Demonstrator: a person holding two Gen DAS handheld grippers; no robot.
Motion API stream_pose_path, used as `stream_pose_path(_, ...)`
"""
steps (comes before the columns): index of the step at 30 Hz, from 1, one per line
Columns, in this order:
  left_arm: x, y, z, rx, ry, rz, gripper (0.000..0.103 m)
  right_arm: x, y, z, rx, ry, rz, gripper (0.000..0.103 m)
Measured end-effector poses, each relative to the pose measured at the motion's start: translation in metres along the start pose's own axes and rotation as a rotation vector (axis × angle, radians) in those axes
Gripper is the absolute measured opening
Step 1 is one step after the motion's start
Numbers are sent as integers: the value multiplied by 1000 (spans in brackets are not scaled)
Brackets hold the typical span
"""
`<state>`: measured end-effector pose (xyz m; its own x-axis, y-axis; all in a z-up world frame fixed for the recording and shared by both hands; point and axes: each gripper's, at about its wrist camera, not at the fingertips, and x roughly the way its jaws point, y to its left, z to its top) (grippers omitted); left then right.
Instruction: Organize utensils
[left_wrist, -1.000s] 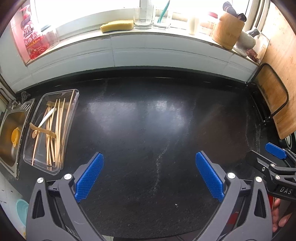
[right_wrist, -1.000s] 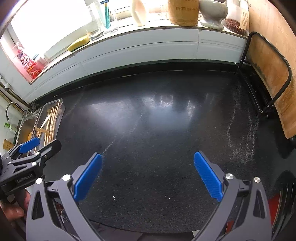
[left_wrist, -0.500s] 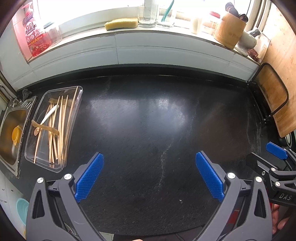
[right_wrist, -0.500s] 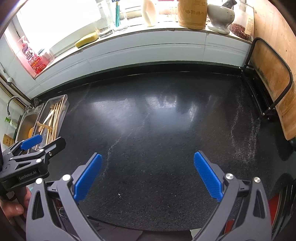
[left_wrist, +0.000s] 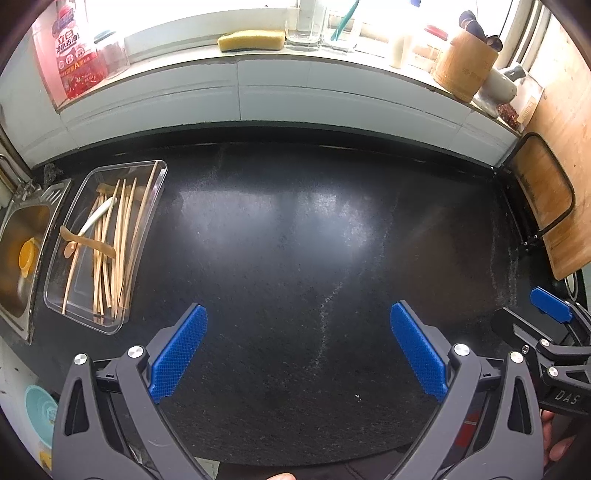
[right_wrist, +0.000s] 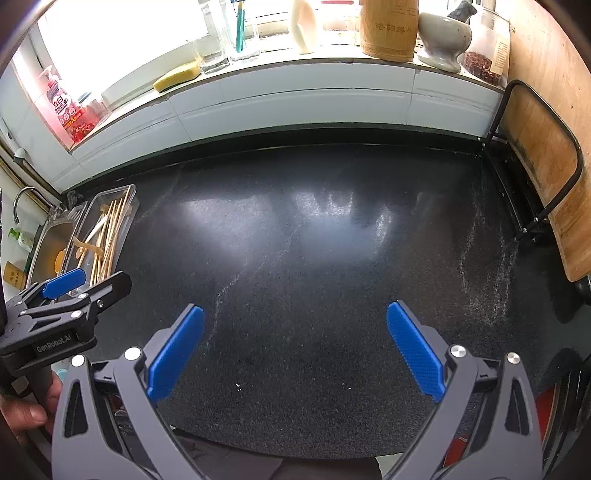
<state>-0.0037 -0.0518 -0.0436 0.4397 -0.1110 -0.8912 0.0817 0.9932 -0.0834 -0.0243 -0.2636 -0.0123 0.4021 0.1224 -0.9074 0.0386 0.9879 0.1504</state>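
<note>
Currently the utensils sit in the clear tray (left_wrist: 149, 173) at the far left of the tabletop (left_wrist: 295, 240), right beside the sink (left_wrist: 22, 251). Inside it: a bundle of chopsticks (left_wrist: 120, 240), a white spoon (left_wrist: 96, 218), and a tan wooden spoon (left_wrist: 86, 242).

Chopsticks' long axes run roughly along the tray's length, near end toward me, far end toward the back wall, fanning slightly. White spoon is skewed off that line, bowl end hidden to me. Tan spoon lies crosswise over the bundle.

Left gripper (left_wrist: 295, 350) hangs over bare tabletop, jaws spread wide, nothing held. Right gripper (right_wrist: 293, 350) same: wide open, empty, well apart from the tray. Tabletop between them shows no loose utensil.

I can't settle the stage from this: everything being in the tray fits utensils already gathered there, or a tray waiting to be sorted out to somewhere else.

If I do go in on a chopstick, my judgement:
- left side is nearer, use it
- close the jaws across the stick, not along it
- take mid-length so it doesn't swing
- come in from above; tray walls block a low approach
- thin, smooth sticks will likely slip or come up in pairs
</note>
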Motion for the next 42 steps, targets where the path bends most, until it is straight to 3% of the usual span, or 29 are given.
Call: stream_pose_path(42,-3,1,3,28,-30,-12,97,4,0,8,-19,-6,7,96)
